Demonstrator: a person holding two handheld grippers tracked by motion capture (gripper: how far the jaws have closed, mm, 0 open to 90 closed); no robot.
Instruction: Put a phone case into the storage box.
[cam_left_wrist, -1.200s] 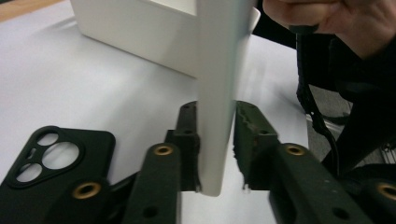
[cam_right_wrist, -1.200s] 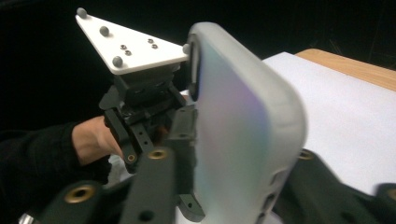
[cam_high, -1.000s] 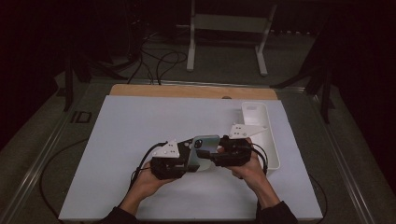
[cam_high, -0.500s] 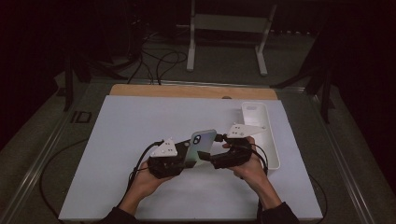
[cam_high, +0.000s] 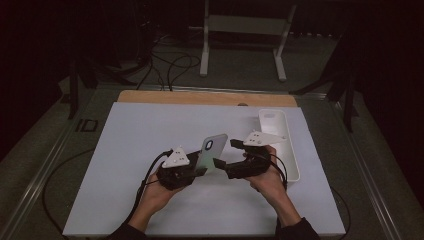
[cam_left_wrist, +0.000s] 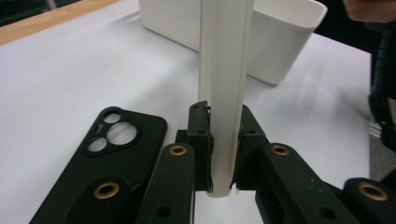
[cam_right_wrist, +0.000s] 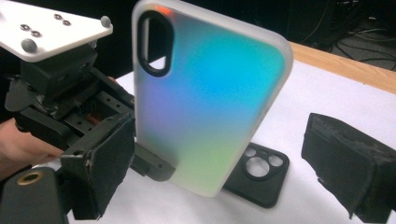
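Left gripper view: your left gripper (cam_left_wrist: 219, 154) is clamped on the iridescent case (cam_left_wrist: 223, 70), lifted; right gripper (cam_right_wrist: 224, 158) jaws apart, placement pending.

White table (cam_high: 125, 150) — black phone case (cam_left_wrist: 109, 158), white tray (cam_high: 292, 150)

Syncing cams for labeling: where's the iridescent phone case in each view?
High view: iridescent phone case stands tilted at centre, between the two grippers.
Left gripper view: seen edge-on, upright at centre, clamped in the left gripper.
Right gripper view: its back faces the camera, centre, between the right gripper's open jaws.
Shared landmark: black phone case lying flat on the table in both gripper views.
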